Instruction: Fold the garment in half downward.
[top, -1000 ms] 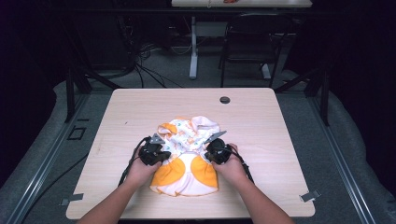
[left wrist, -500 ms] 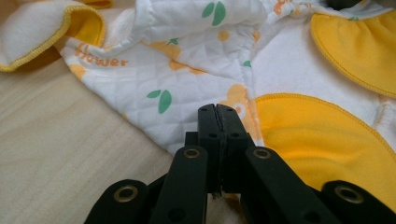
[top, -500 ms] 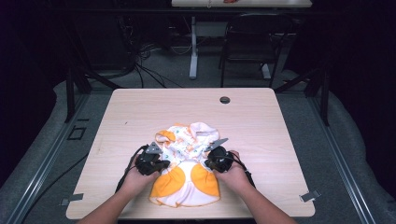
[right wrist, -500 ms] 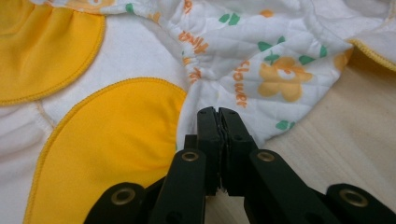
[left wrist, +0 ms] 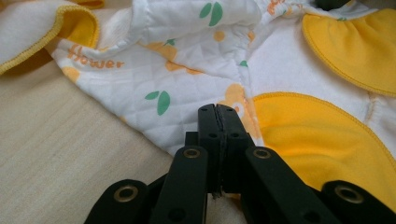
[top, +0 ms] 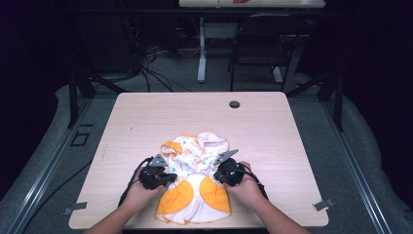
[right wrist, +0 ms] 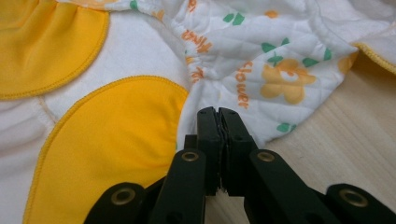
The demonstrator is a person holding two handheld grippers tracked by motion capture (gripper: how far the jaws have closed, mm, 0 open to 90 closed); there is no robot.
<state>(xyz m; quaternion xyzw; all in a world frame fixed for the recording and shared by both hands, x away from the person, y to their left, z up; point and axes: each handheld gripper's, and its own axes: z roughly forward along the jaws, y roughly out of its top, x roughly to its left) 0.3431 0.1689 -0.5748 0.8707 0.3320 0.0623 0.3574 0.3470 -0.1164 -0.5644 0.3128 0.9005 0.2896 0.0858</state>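
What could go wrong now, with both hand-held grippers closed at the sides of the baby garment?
1. The left hand-held gripper and right hand-held gripper seem to pinch only thin edges of the garment, so the cloth may slip out.
2. The garment lies near the table's front edge; pulling closer might drag it off.

I see bare worktop point(top: 146, 122) open to the left, right and far side of the crumpled garment point(top: 197, 187). The only other thing out there is a small dark grommet point(top: 234, 104) near the far edge.
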